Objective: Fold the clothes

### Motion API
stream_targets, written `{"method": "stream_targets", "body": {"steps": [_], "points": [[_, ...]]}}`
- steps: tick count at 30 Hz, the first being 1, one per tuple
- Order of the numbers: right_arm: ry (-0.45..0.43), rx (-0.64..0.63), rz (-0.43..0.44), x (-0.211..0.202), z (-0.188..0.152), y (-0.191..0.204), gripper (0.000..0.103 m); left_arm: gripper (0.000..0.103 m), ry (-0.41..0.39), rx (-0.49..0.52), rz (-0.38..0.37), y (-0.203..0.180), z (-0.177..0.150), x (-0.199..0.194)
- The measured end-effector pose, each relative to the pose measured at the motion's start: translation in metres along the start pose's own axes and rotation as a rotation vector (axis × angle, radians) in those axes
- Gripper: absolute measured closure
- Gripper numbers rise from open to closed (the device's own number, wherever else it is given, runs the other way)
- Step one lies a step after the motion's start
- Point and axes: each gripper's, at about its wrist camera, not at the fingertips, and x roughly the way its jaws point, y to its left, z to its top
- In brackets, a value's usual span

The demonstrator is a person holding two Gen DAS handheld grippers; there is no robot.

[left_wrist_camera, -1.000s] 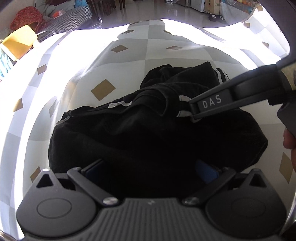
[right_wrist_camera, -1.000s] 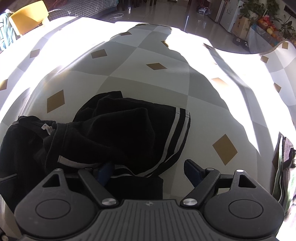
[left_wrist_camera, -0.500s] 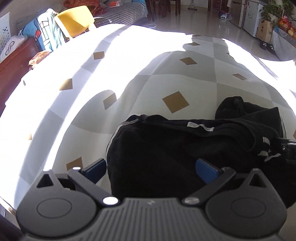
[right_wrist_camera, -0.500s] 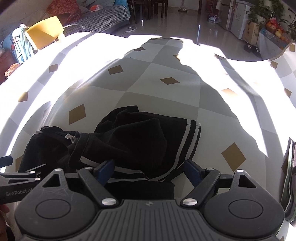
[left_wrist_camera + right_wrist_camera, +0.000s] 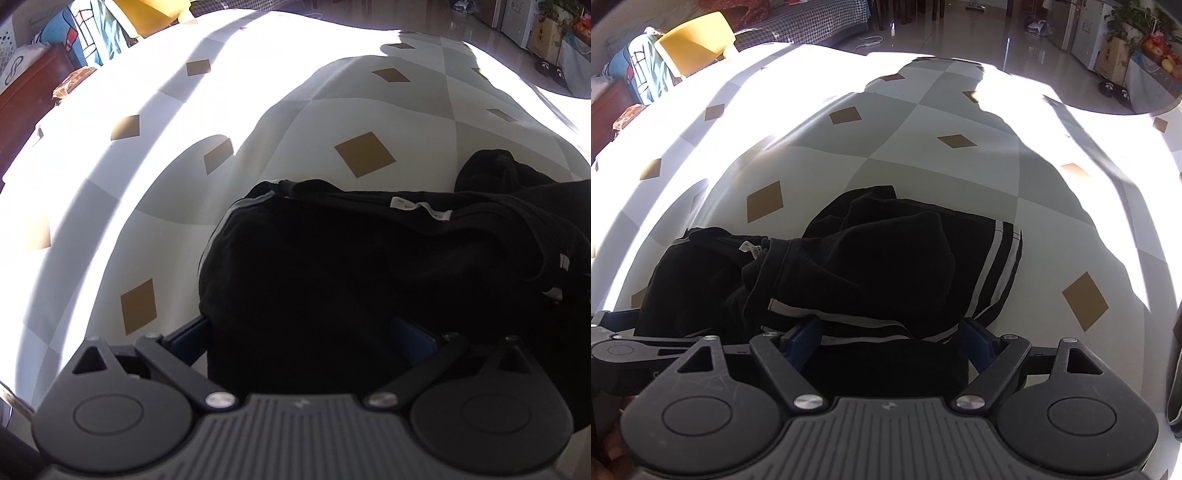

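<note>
Two hand-held grippers were yours, one per hand. Your left hand-held gripper [image 5: 306,332] had its jaws spread wide, the near edge of the black garment [image 5: 351,277] bunched between them but not pinched. Your right hand-held gripper [image 5: 890,334] stood equally wide, its blue fingers [image 5: 803,338] flanking a white-striped fold, gripping nothing. One black garment [image 5: 879,266] lay crumpled on the tabletop [image 5: 923,173], its long axis running left to right, the striped hem [image 5: 1001,266] pointing right and a white label [image 5: 421,208] along its far edge. Beyond, one yellow chair [image 5: 696,40] stood past the tabletop [image 5: 166,184].
</note>
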Motion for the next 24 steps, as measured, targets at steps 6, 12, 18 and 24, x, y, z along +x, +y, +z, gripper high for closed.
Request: {"method": "stream_targets", "body": {"steps": [6, 12, 18, 24], "points": [[0.006, -0.014, 0.013, 0.004, -0.002, 0.003, 0.023, 0.0, 0.001, -0.007, -0.012, -0.002, 0.001, 0.003], [0.006, -0.023, 0.024, 0.007, -0.002, 0.005, 0.025, 0.0, -0.003, -0.009, -0.034, -0.003, 0.001, 0.005], [-0.003, -0.055, 0.056, 0.006, -0.004, 0.009, 0.032, 0.0, -0.001, -0.013, -0.05, -0.005, 0.002, 0.007], [-0.016, -0.104, 0.083, 0.003, -0.007, 0.017, 0.044, 0.0, -0.004, -0.022, -0.057, -0.008, 0.003, 0.009]]}}
